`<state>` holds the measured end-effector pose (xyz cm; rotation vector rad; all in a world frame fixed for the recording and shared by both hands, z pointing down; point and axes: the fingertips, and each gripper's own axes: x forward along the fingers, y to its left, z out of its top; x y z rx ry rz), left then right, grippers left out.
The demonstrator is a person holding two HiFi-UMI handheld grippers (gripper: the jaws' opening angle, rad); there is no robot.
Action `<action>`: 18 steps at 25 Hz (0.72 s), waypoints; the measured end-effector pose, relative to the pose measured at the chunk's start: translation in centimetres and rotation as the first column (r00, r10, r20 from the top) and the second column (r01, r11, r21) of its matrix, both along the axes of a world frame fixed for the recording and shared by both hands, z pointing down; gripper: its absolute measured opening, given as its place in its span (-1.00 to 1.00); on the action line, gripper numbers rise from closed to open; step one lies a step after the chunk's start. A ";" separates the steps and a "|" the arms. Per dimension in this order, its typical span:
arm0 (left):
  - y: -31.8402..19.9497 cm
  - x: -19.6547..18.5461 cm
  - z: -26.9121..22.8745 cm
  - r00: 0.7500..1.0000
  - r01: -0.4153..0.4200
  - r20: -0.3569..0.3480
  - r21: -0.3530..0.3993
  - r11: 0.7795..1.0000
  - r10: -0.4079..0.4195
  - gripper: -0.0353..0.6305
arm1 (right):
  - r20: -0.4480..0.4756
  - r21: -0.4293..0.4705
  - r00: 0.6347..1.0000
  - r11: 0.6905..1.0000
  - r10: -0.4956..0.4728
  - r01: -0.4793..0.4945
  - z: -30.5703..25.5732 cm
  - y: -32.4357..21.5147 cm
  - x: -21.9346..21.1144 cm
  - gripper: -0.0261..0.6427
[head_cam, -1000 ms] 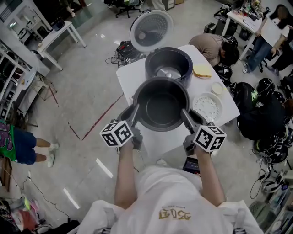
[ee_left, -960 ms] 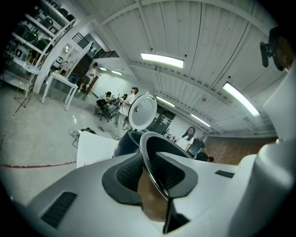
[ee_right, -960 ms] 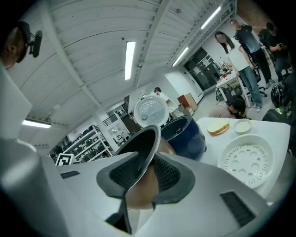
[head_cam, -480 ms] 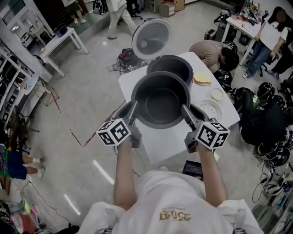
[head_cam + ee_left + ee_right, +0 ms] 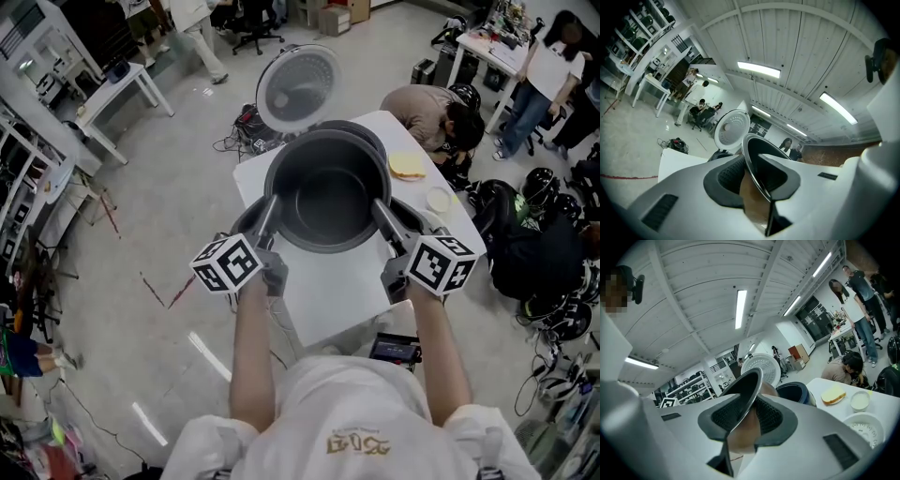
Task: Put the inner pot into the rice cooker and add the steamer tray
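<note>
The dark inner pot (image 5: 328, 202) hangs in the air, gripped by its rim on both sides. My left gripper (image 5: 265, 214) is shut on the left rim (image 5: 752, 159), and my right gripper (image 5: 381, 214) is shut on the right rim (image 5: 745, 397). The pot sits over the rice cooker (image 5: 367, 133) and hides nearly all of it in the head view. The cooker's round lid (image 5: 300, 86) stands open behind. The cooker's dark body (image 5: 799, 392) shows beyond the pot in the right gripper view. The white perforated steamer tray (image 5: 867, 427) lies on the table to the right.
The white table (image 5: 337, 291) also bears a yellow sponge-like piece (image 5: 408, 167) and a small white bowl (image 5: 439, 200). A person (image 5: 431, 108) crouches by the table's far right corner, another stands at the top right. Cables and gear lie on the floor around.
Both grippers have lifted the pot and carried it away from me. It now covers the cooker's opening, which showed behind it before.
</note>
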<state>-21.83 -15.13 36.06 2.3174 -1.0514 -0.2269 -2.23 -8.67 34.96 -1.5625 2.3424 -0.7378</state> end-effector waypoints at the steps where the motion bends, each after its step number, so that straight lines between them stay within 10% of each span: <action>1: -0.4 0.3 -0.2 1.000 0.005 -0.002 0.000 1.000 -0.005 -0.59 | 0.002 0.001 1.000 1.000 -0.005 0.005 -0.1 -0.5 0.3 -0.58; 18: -9.9 6.7 -0.9 0.992 0.128 0.023 -0.010 0.992 -0.128 -0.59 | 0.058 -0.006 0.990 0.991 -0.131 0.132 -0.2 -12.3 7.5 -0.58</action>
